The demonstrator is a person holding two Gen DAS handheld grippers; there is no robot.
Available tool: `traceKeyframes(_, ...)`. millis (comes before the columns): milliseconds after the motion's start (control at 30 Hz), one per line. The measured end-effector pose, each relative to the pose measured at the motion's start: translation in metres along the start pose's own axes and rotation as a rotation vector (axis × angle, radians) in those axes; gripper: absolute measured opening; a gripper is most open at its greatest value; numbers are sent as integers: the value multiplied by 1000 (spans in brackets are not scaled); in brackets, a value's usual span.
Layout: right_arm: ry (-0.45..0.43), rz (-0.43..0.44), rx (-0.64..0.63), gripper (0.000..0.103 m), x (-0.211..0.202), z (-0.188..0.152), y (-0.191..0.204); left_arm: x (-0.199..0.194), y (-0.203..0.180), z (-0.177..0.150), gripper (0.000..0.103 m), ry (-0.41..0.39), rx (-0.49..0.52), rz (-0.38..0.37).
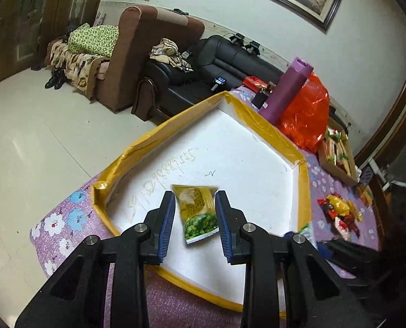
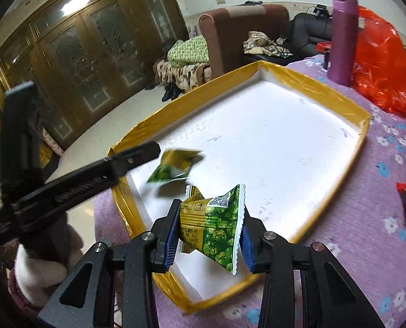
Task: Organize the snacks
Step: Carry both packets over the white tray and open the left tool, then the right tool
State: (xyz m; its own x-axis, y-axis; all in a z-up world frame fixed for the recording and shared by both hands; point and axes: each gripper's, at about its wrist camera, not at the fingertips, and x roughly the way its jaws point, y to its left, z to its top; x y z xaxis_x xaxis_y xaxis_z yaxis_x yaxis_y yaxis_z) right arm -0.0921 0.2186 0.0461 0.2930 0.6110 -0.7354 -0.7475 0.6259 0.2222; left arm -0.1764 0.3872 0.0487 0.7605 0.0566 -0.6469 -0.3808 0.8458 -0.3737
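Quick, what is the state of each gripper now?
Left gripper: open, holding nothing; a green pea packet shows blurred between its fingers.
Right gripper: closed on another pea packet.

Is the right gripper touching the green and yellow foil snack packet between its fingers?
Touching. In the right wrist view, the right gripper has both blue pads pressed against the green and yellow foil snack packet, which hangs clamped above the white tray.
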Motion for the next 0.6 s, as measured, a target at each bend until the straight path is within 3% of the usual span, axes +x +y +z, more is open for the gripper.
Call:
traceKeyframes(133,-3,-11,-28,42,3,-2,9,-8,4,2,30,-12,-32,-31)
traceKeyframes(367,-53,6,-38,43,-19,-4,14,-22,-8,3,44,-28,-48,-69)
traceKeyframes(600,-137,-11,33,48,-67,-18,-23,-36,-32,0,54,-36,-16,-99)
